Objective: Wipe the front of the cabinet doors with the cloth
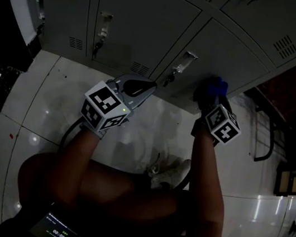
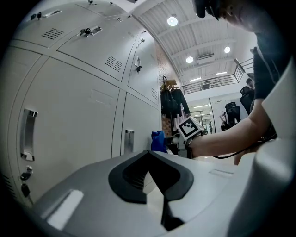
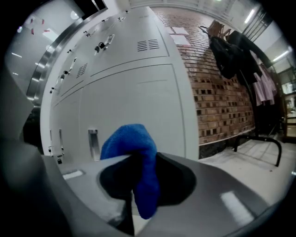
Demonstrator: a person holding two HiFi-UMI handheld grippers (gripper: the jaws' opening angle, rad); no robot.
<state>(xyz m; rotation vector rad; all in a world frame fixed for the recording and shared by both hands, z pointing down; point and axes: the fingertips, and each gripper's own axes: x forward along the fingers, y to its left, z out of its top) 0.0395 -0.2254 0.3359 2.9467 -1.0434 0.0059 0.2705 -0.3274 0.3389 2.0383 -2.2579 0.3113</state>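
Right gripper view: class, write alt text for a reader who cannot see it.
A blue cloth is clamped in the jaws of the right gripper, held up before pale grey cabinet doors. To the right are a brick wall and hanging coats.

Left gripper (image 2: 149, 155), right gripper (image 3: 138, 159): grey shells, black jaw linings. Left cube (image 1: 104, 107), right cube (image 1: 222, 124): white, black square markers. Black cable (image 1: 69, 129) at left.
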